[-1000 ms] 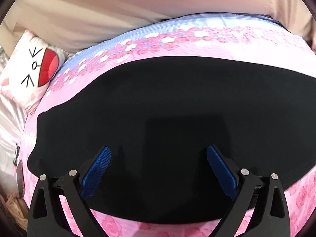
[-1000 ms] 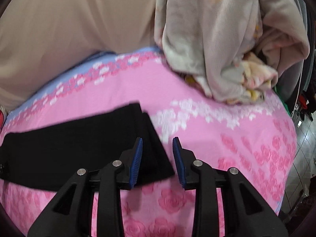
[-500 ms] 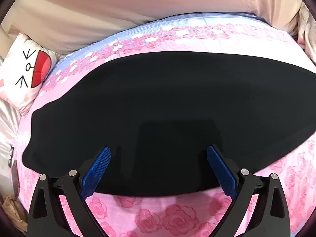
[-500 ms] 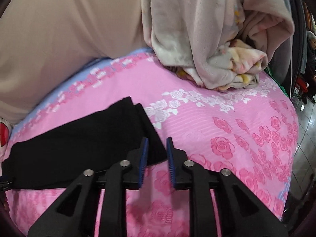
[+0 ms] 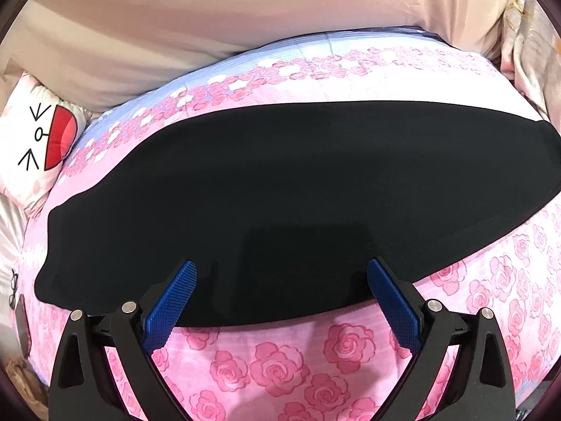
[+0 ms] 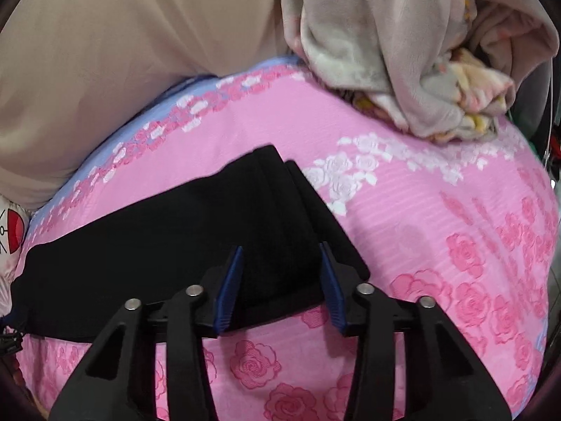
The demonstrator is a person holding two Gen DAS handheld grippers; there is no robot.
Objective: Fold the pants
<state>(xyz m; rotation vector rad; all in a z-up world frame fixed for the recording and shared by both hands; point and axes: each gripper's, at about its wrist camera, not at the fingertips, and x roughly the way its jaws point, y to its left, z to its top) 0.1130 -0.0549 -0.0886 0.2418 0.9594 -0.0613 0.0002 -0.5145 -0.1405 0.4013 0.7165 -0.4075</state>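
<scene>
Pants (image 5: 280,189) flat on bed (image 5: 350,351); my left hand-held gripper (image 5: 282,287) spread wide over near edge, right hand-held gripper (image 6: 280,273) parted w/ nothing gripped.

My pants (image 5: 280,189) are plain black, lying on a pink bedsheet (image 5: 343,354) patterned with darker pink roses and edged by a pale blue band toward twelve o'clock. My left tool (image 5: 280,282) and right tool (image 6: 280,263) are black with blue textured pads (image 5: 171,301); at ten o'clock sits a white pillow (image 5: 31,154) with a red mouth.
</scene>
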